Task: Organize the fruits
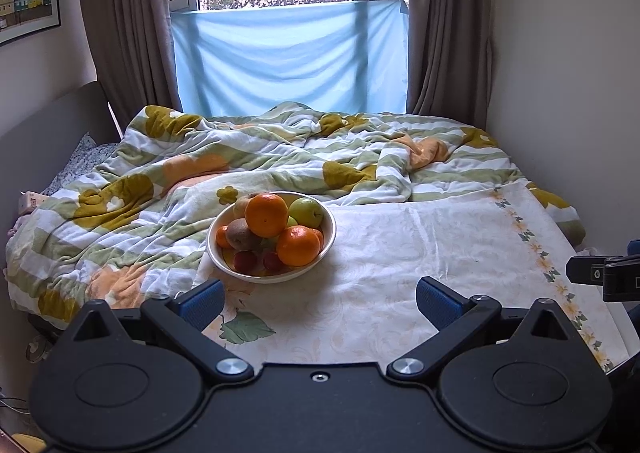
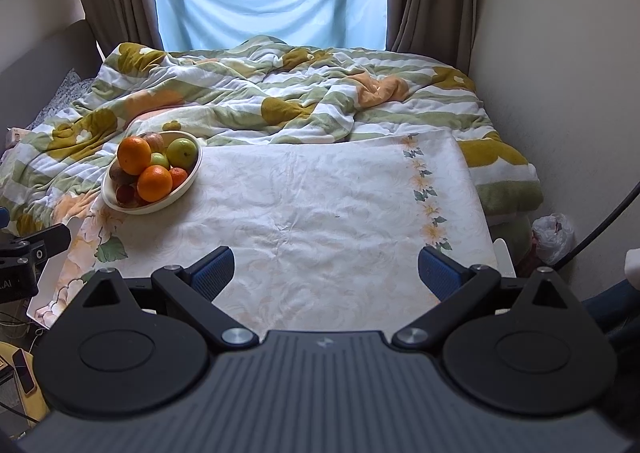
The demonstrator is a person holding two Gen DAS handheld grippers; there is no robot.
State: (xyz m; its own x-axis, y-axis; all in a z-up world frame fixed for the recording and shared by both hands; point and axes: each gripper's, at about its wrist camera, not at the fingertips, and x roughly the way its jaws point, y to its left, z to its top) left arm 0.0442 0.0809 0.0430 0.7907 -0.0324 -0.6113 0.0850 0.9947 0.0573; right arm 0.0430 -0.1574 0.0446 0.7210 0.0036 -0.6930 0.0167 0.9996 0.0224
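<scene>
A: What takes up most of the view?

B: A bed under a rumpled fleece blanket (image 1: 224,157) striped green and white with mustard flowers. In front of it stands a tabletop (image 2: 320,205) under a smooth cream floral cloth, creased down the middle.

A: And the fruit?

B: All of it is heaped in a shallow cream bowl (image 1: 329,227) at the cloth's far left corner, touching the blanket's edge. Two glossy, dimpled oranges (image 1: 266,214) sit on top, a smooth green apple (image 1: 306,212) behind them, a fuzzy brown kiwi (image 1: 240,235) to their left, and small red fruits (image 1: 245,261) at the near rim.

A: The tools?

B: The left tool (image 1: 319,293) and the right tool (image 2: 326,267) both hang released near the bowl, blue ribbed pads wide apart, grasping nothing.

A: Which step is this?

B: It fits either fruit waiting to be sorted out of the bowl, or fruit already gathered into it. I cannot tell which.
</scene>
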